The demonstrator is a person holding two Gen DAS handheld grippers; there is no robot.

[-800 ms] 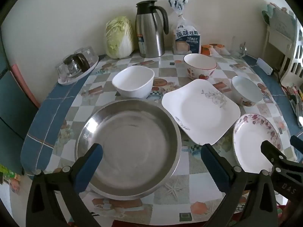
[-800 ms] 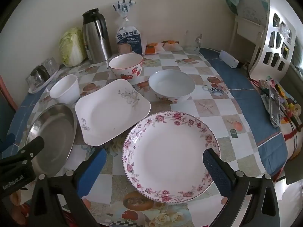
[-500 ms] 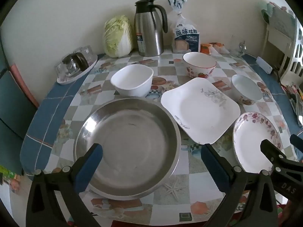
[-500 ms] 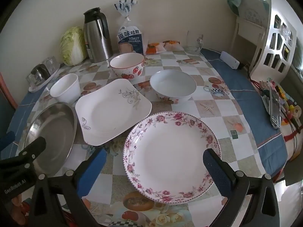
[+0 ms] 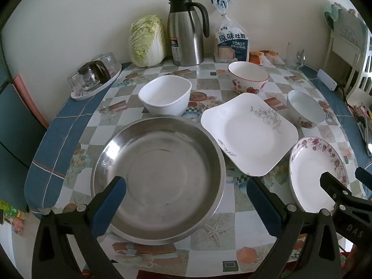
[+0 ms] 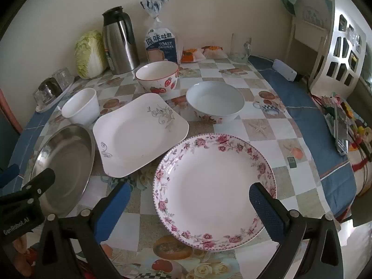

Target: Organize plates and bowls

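Note:
A steel basin (image 5: 160, 176) lies in front of my left gripper (image 5: 186, 200), which is open and empty above its near rim. A round floral plate (image 6: 214, 186) lies in front of my right gripper (image 6: 188, 207), also open and empty. Between them sits a white square plate (image 5: 248, 134) (image 6: 139, 132). Behind stand a white square bowl (image 5: 166, 95), a strawberry bowl (image 6: 158, 76) and a white floral bowl (image 6: 215, 102). The basin also shows in the right wrist view (image 6: 62, 162), and the floral plate in the left wrist view (image 5: 313, 172).
Along the wall stand a cabbage (image 5: 147, 40), a steel thermos jug (image 5: 186, 32), a toast bag (image 5: 232, 44) and a tray of glasses (image 5: 95, 76). A remote and cables (image 6: 341, 125) lie at the right edge. A white rack (image 6: 337, 41) stands at the right.
Both views have shifted slightly; the grippers have crept a little forward and stay open. The dishes have not moved.

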